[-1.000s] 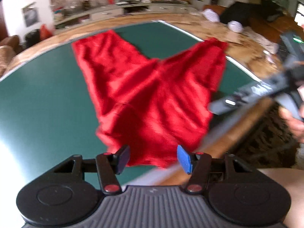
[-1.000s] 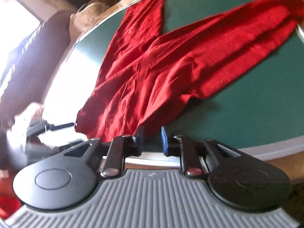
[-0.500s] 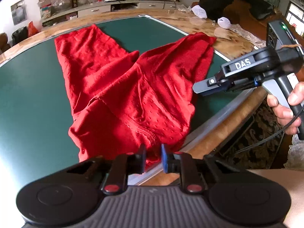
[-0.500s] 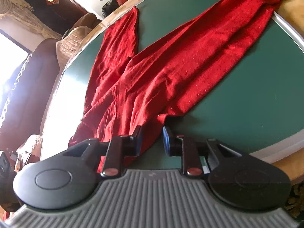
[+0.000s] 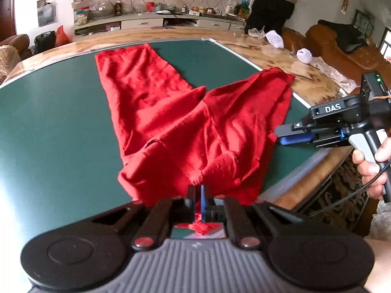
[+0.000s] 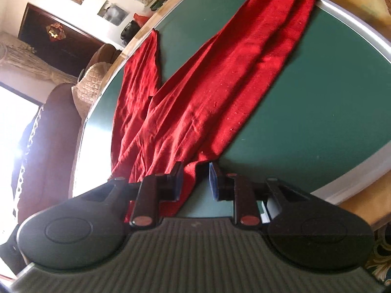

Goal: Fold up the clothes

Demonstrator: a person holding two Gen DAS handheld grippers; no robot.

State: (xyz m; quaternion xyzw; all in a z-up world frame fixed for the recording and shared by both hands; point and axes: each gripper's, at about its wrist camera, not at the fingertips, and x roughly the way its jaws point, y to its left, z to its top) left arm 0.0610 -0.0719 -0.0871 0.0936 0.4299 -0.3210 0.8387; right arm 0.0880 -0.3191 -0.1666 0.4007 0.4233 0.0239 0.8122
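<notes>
Green felt across the broad bench, wood rimmed with a pale metal edge strip, and spread over it the red knit trousers, waistband nearest the jaws, both legs fanning away ahead. The far right leg runs out over the edge strip onto the wood surround.

And there's the change: the left gripper, which stood wide open a second ago and was narrowing half a second back, has now clamped down on the waistband. The jaws are pinched together on red cloth, a scrap of it poking out behind them. That looks like the first corner secured.

The right gripper has its jaws apart, the waistband's other corner lying between them, draped against the left jaw but not pinched. In the left wrist view it hangs to the right of the left jaws, level with the trousers' side seam, the person's hand on its handle. My read: once this side closes, both corners can lift and carry a fold.

Room to move? Plenty of bare felt to the left of the left jaws and ahead of the right jaws. The tight spot is the near bench rim, just below both sets of jaws, where the waistband sits close to the drop. The overhanging leg cuff may drag on the edge strip when pulled.
</notes>
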